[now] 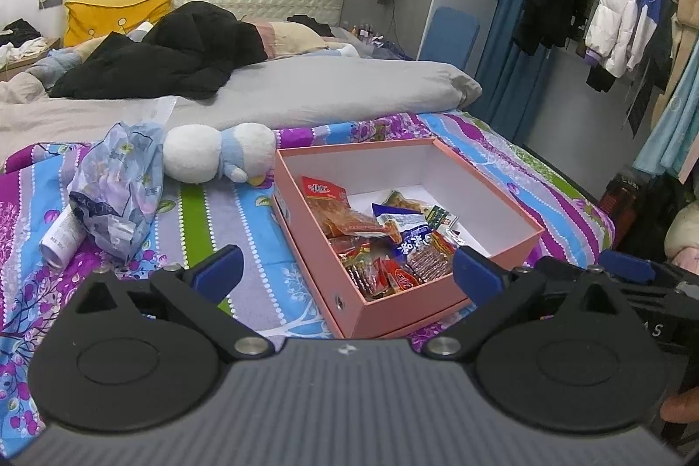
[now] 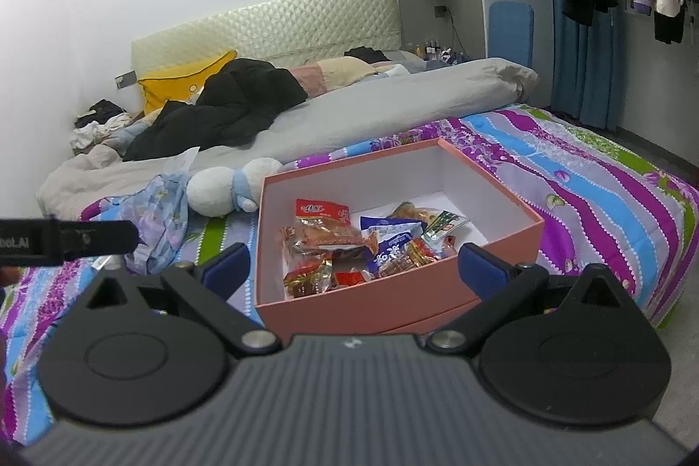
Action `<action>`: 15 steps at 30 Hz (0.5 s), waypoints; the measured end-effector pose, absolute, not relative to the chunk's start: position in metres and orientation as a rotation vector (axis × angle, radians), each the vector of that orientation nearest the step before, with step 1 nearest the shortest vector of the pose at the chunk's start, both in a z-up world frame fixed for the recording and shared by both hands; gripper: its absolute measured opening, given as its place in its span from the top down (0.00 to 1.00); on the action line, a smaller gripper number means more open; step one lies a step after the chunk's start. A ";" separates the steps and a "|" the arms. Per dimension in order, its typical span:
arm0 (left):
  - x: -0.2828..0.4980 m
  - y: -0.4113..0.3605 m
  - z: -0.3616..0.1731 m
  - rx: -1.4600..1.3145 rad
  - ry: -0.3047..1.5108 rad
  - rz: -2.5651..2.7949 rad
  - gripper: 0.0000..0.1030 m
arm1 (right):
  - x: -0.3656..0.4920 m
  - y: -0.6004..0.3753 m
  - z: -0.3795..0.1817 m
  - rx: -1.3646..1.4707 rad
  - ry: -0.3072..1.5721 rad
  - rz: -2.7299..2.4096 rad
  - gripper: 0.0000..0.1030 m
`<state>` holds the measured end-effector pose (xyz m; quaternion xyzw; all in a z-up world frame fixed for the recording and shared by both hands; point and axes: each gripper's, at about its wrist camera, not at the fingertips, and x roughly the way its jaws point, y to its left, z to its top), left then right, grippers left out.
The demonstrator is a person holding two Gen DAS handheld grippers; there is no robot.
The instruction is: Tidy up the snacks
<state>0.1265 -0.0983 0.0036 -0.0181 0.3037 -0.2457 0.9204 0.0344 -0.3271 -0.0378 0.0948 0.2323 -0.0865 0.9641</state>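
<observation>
A pink box (image 1: 406, 304) with a white inside sits open on the bed's bright purple, blue and green striped quilt (image 1: 244, 217). The snack packets (image 1: 384, 243) lie heaped inside it, filling the near half of the floor: a red and clear packet (image 1: 325, 193) leans toward the left wall, a blue and white one (image 1: 404, 236) lies in the middle, and a small green-printed one (image 1: 441, 215) rests farther back to the right. The far end of the box floor is bare white.

The left hand-held gripper (image 1: 347, 269) hangs just in front of the box with its blue-padded fingers spread wide and nothing between them; its left finger is over the quilt, its right one by the box's near right corner. The right hand-held gripper (image 2: 351, 265) is likewise spread wide and holds nothing, its fingers straddling the near wall of the box (image 2: 371, 304).

Left of the box on the quilt lie a white and pale blue plush toy (image 1: 218, 153), a crumpled translucent plastic bag (image 1: 118, 186) and, touching the bag's lower edge, a white tube (image 1: 61, 236) on its side. Beyond them are a grey duvet (image 1: 327, 90), a black coat (image 1: 174, 51) and a yellow pillow (image 1: 113, 12)
</observation>
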 end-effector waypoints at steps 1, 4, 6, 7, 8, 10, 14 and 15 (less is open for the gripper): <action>0.126 -0.098 0.004 -0.039 0.624 -0.503 0.00 | 0.034 -0.327 -0.037 0.193 0.468 -0.174 0.00; 0.127 -0.097 0.004 -0.043 0.628 -0.504 0.00 | 0.034 -0.328 -0.037 0.196 0.464 -0.179 0.00; 0.125 -0.097 0.004 -0.037 0.627 -0.499 0.00 | 0.034 -0.328 -0.036 0.198 0.463 -0.182 0.00; 0.126 -0.096 0.004 -0.036 0.628 -0.496 0.00 | 0.034 -0.327 -0.036 0.198 0.463 -0.181 0.00; 0.126 -0.096 0.004 -0.039 0.628 -0.496 0.00 | 0.034 -0.327 -0.036 0.197 0.464 -0.182 0.00; 0.126 -0.094 0.005 -0.042 0.628 -0.496 0.00 | 0.034 -0.327 -0.036 0.197 0.462 -0.182 0.00; 0.126 -0.093 0.006 -0.043 0.625 -0.494 0.00 | 0.033 -0.326 -0.036 0.201 0.460 -0.182 0.00; 0.126 -0.093 0.007 -0.042 0.623 -0.493 0.00 | 0.033 -0.326 -0.035 0.201 0.458 -0.181 0.00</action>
